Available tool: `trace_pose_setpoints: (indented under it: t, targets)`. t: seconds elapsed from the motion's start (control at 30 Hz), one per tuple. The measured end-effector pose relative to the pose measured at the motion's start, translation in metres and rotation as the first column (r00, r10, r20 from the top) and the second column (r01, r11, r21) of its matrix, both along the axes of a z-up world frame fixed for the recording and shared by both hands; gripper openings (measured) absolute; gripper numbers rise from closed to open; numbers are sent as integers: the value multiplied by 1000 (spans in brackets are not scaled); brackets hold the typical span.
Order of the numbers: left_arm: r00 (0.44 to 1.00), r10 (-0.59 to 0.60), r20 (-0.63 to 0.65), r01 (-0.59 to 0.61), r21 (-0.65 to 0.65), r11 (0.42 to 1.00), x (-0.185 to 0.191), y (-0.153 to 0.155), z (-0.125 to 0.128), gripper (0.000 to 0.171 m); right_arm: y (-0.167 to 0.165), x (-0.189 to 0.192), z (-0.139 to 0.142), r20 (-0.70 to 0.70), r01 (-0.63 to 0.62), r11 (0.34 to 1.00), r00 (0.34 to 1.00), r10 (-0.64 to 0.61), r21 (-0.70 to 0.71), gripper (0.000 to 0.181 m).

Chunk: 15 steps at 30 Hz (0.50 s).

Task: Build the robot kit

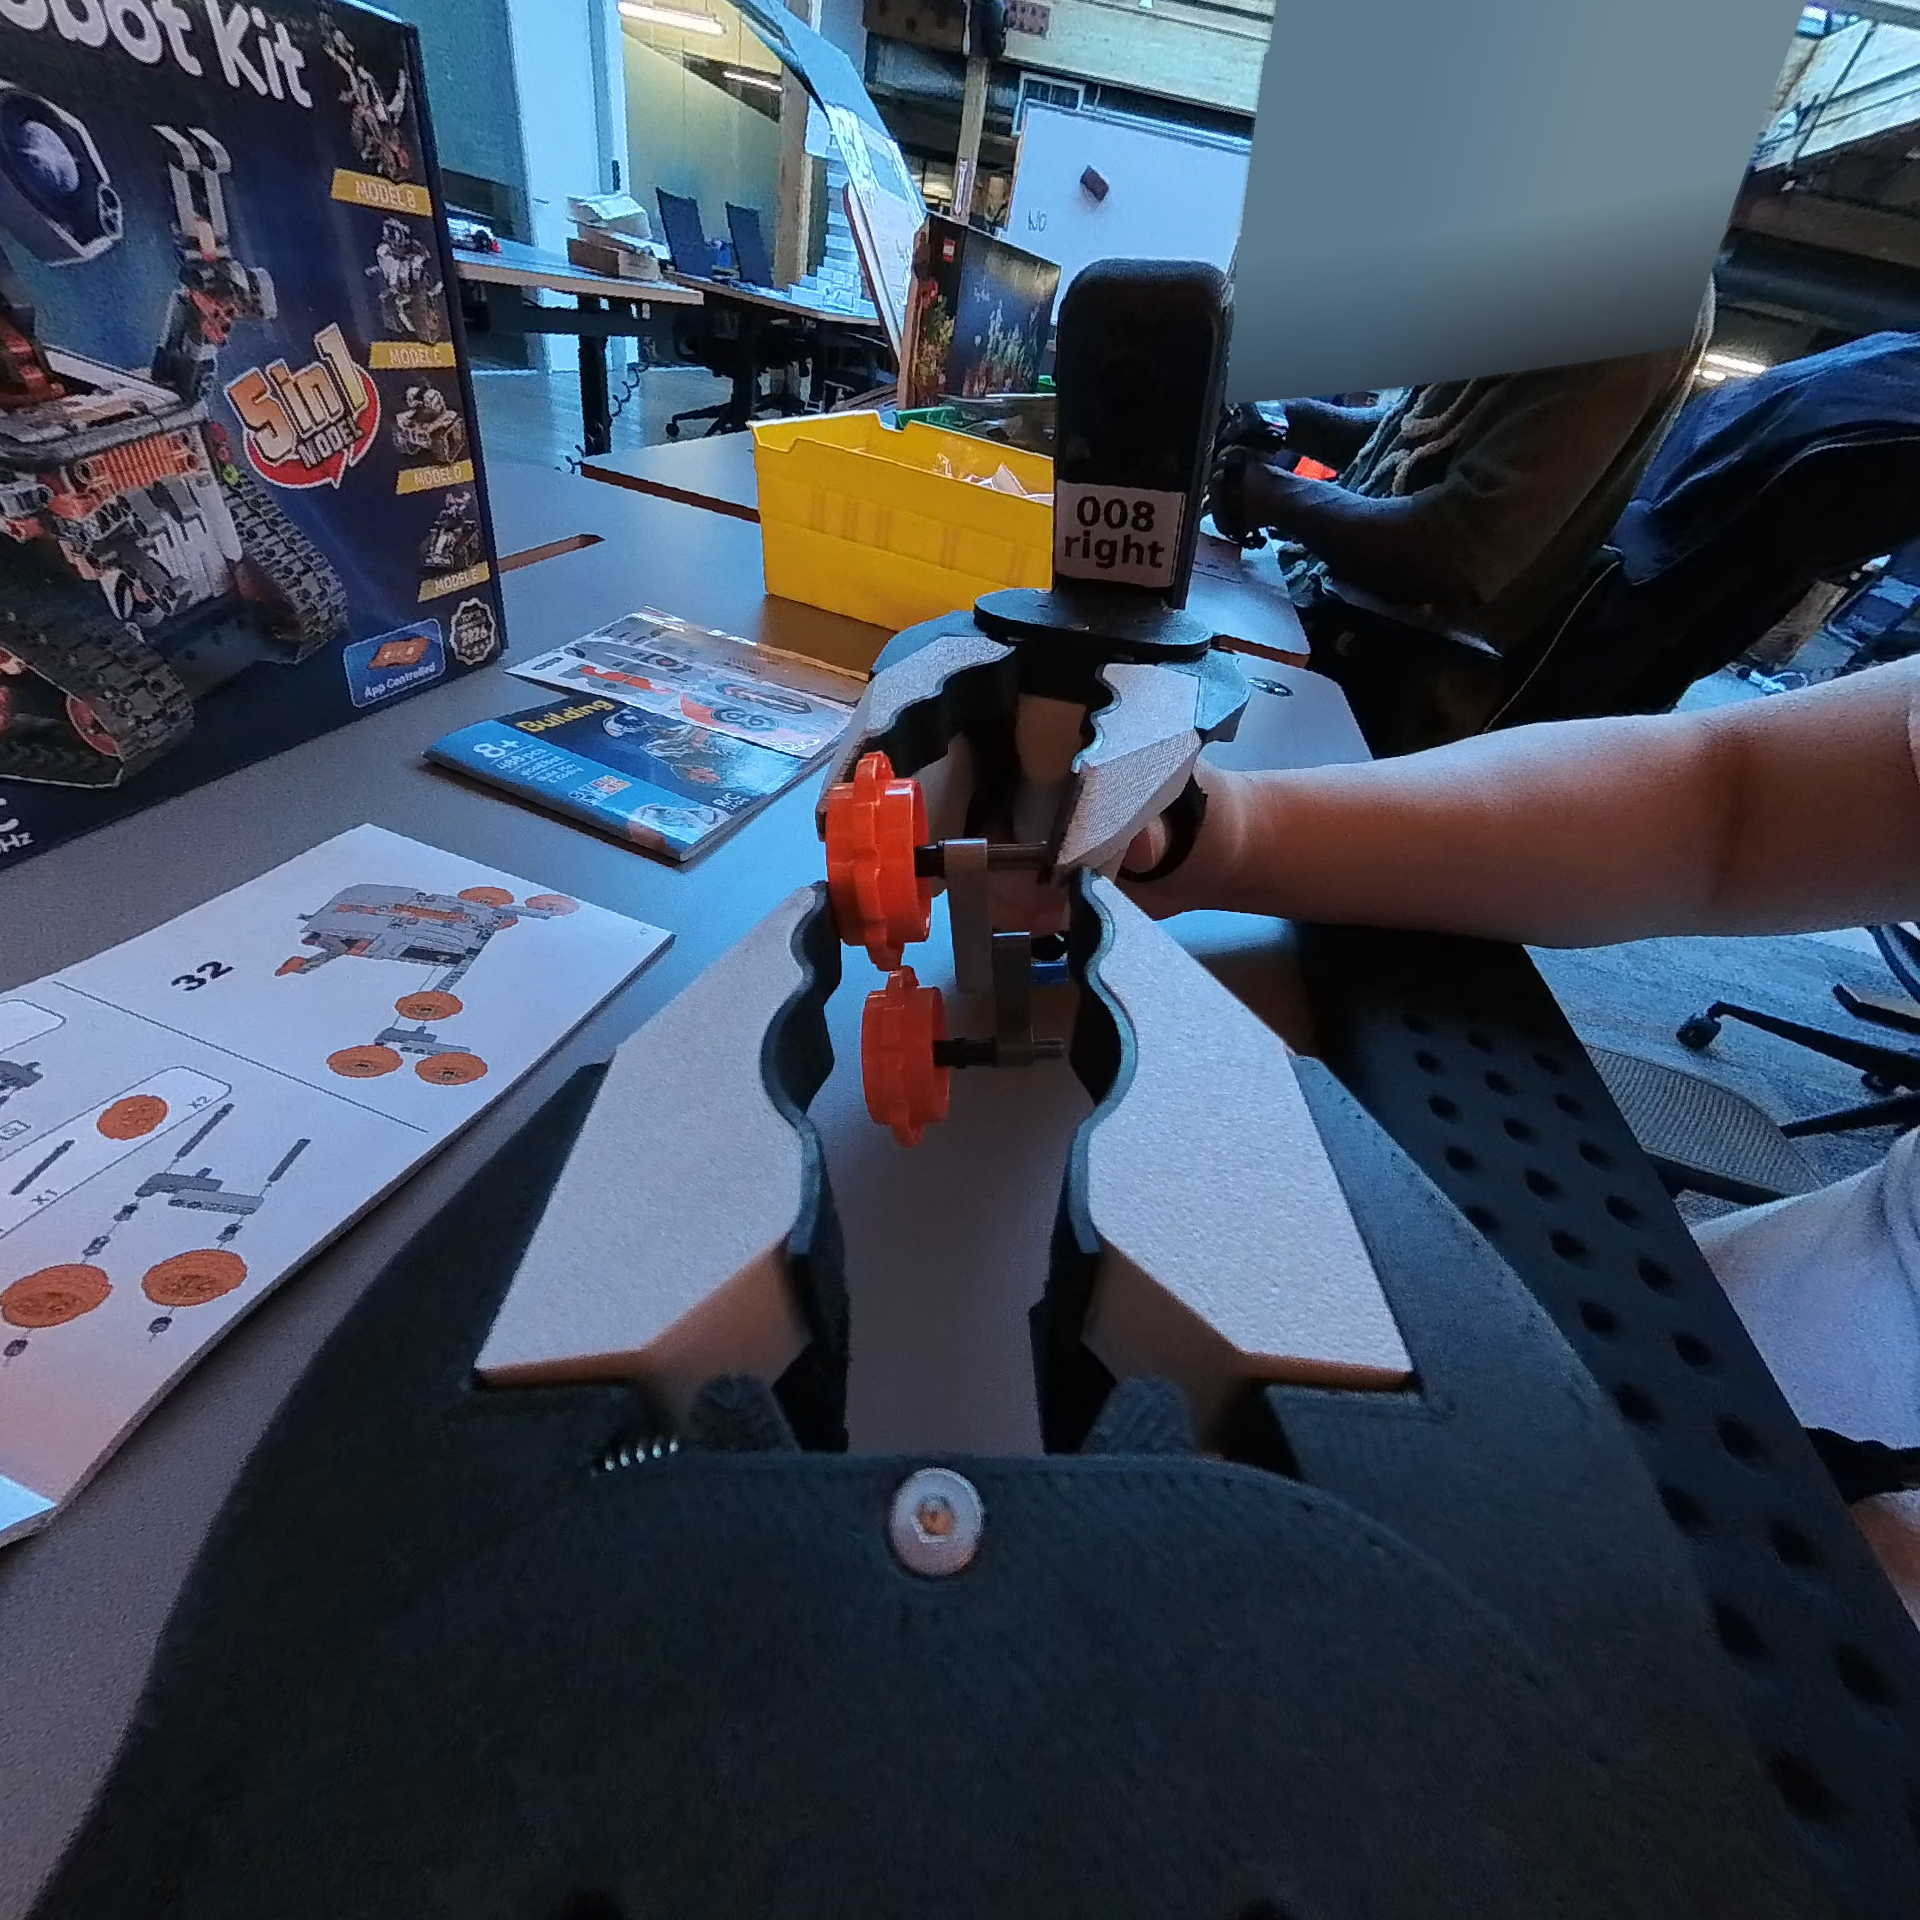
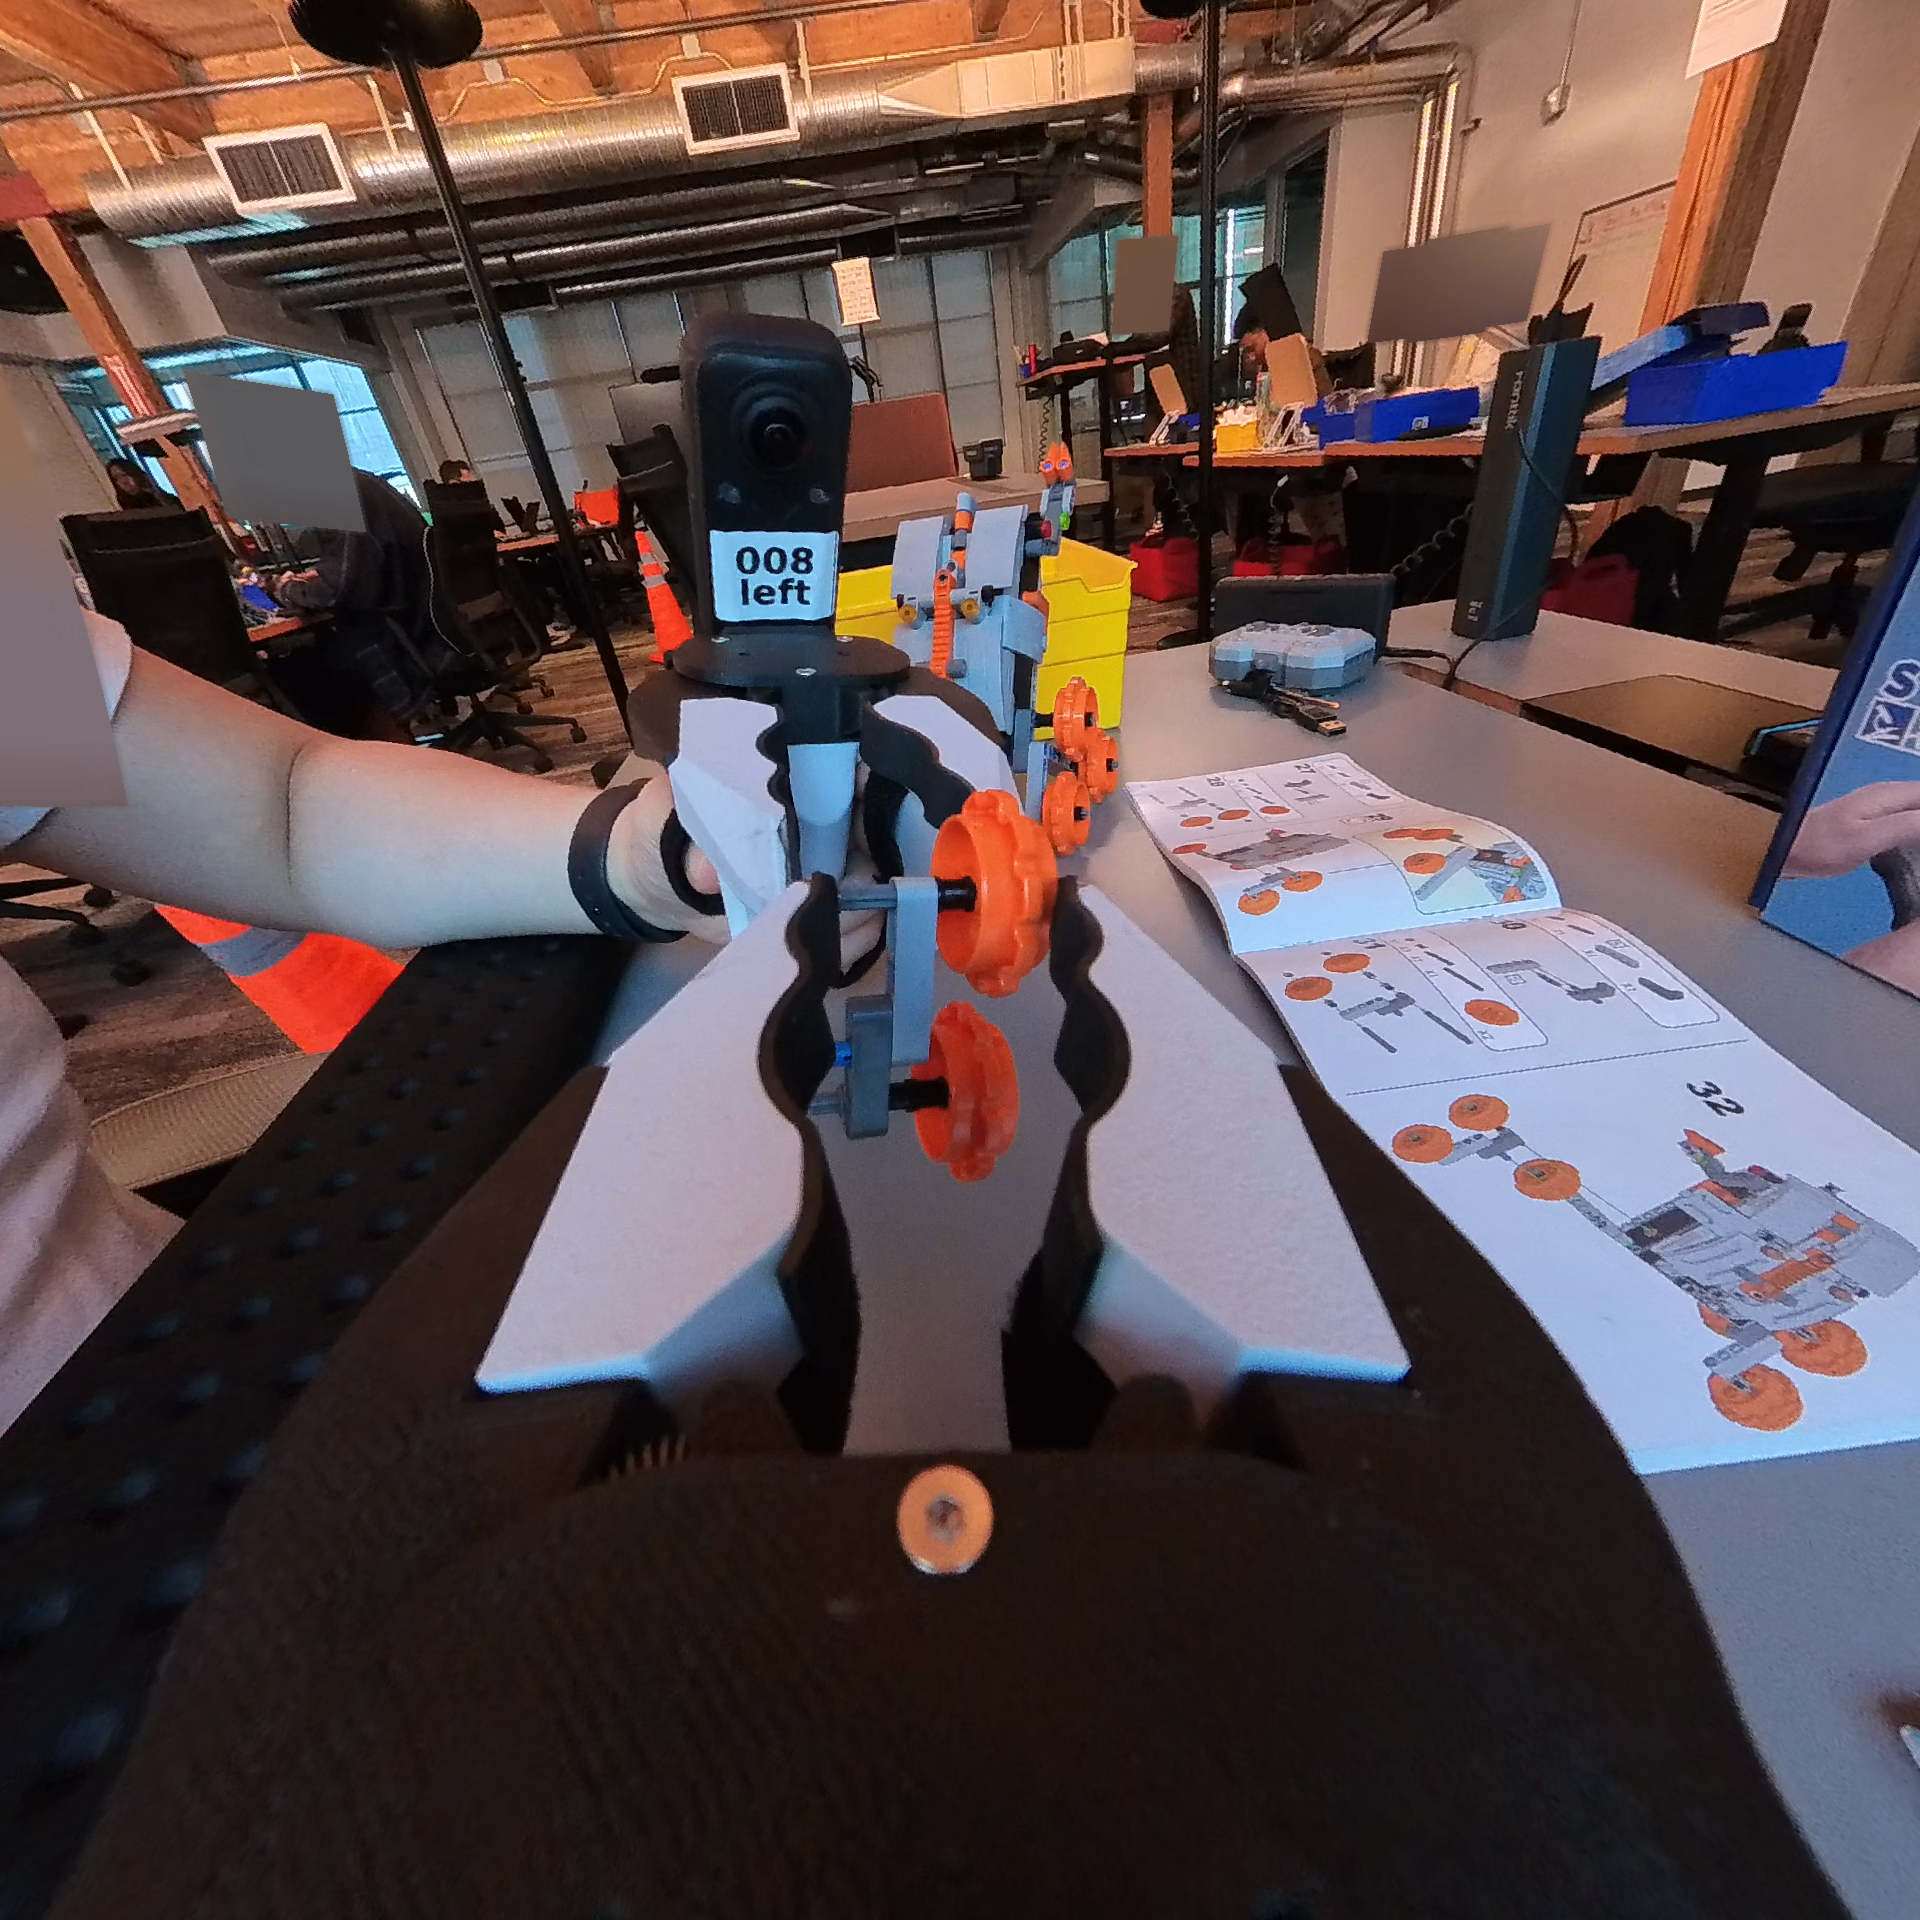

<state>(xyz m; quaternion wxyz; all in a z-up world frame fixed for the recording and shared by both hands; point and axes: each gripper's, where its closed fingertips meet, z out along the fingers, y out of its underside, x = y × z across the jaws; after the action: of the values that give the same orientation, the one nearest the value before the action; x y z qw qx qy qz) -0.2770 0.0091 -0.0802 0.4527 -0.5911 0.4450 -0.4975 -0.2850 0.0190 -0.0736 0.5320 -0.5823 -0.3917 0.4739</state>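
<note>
In the left wrist view, the left gripper (image 1: 951,914) filled the foreground, its jaws pinching a small grey beam assembly (image 1: 992,956) that carried two orange gear wheels (image 1: 878,857), held above the grey table (image 1: 644,561). Directly beyond the assembly, the right gripper (image 1: 1060,821) faced the camera, its fingertips touching the assembly's upper axle; whether they actually clamped it was hard to tell. Left of the assembly lay an open instruction booklet (image 1: 312,1049), and behind it stood a yellow bin (image 1: 883,540). In the right wrist view, the right gripper (image 2: 940,925) had its jaws set closely around the same assembly (image 2: 904,997), the left gripper (image 2: 821,831) meeting it from the far side. Behind the assembly stood a partly built grey model (image 2: 977,613), with the booklet (image 2: 1507,1039) to the right.
</note>
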Motion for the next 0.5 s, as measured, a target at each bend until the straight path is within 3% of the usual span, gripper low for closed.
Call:
trace_pose_setpoints:
  t: [0.5]
  targets:
    - [1000,10,-4,-10,18,1000,3,-1,0,41,-2,1,0,3,-2,1000,1000,2,-6,40]
